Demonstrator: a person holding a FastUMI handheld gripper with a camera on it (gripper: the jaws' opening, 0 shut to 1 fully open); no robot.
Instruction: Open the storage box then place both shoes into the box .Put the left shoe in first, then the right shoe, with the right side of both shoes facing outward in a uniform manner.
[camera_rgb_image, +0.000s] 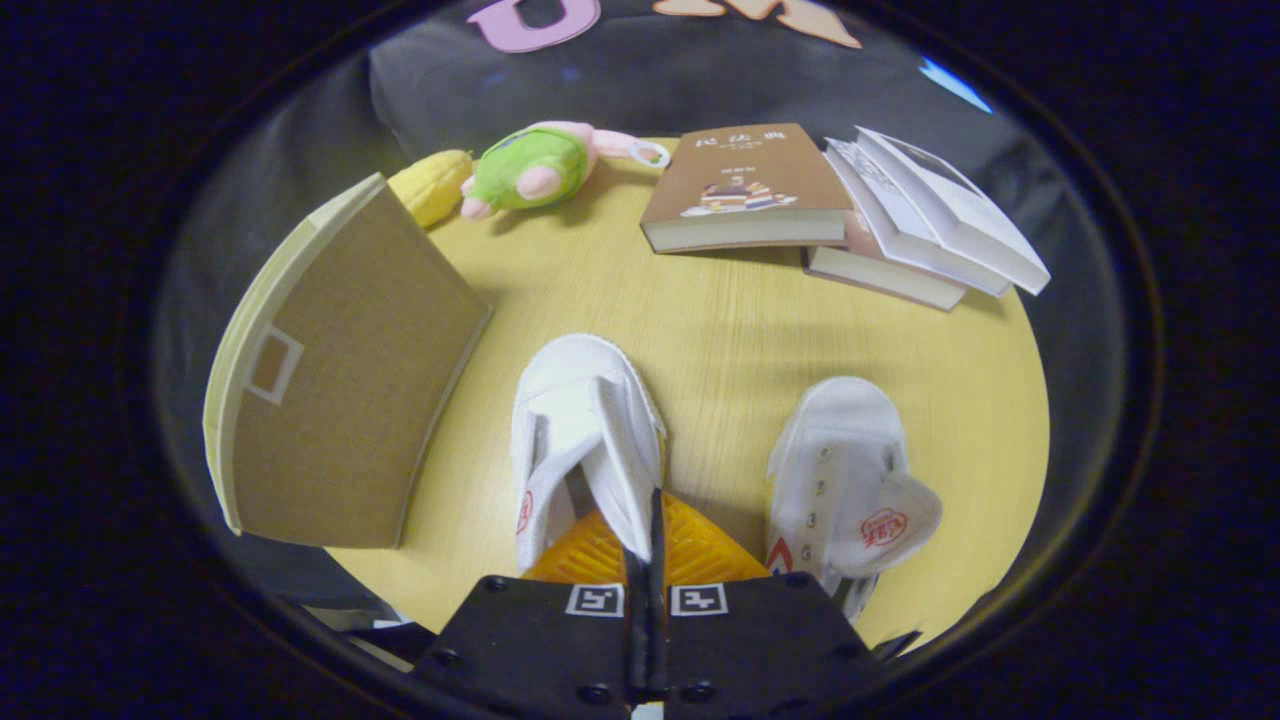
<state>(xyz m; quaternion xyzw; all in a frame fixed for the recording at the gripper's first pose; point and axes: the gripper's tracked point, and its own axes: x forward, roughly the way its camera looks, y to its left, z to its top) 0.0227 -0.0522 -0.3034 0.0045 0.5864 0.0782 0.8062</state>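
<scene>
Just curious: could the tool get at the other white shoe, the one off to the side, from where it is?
Probably not yet: the tool is shut on the nearer white shoe. The other shoe lies beside it on bare table.

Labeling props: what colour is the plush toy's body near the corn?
Bright green body, pink limbs on the plush toy; gripper view. Gripper fingers closed on the white shoe.

Gripper (645, 535) fingers pinched together on the left white shoe's (583, 435) side wall, second white shoe (850, 470) at 3 o'clock of it, cardboard storage box (340, 375) at 9, books (840, 205) at 1.
</scene>
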